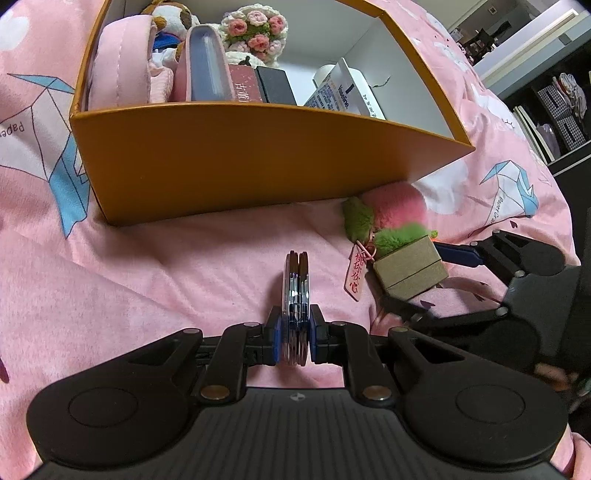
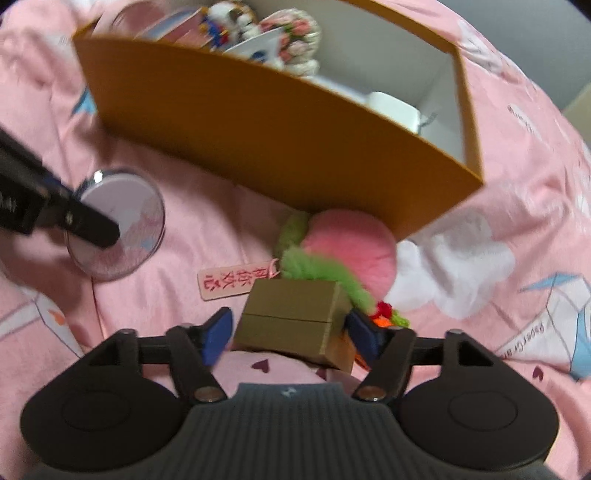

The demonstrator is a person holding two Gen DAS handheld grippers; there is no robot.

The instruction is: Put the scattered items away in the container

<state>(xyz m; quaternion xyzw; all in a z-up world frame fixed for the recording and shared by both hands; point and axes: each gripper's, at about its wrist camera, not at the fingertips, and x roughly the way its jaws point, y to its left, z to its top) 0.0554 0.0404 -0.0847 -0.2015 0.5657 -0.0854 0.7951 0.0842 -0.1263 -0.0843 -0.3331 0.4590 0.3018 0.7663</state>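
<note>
My left gripper is shut on a round silver compact mirror, held edge-on just above the pink bedding; the right wrist view shows the mirror's face. My right gripper stands open around a small brown cardboard box, with a small gap at the left pad. That box lies to the right of the mirror. Behind it a pink plush peach with green leaves and a pink tag rests against the orange container.
The orange container holds a pink pouch, a plush dog, a crocheted bouquet, dark cases and a Vaseline tube. Pink bedding with a paper-crane print lies all around. Dark shelving stands at far right.
</note>
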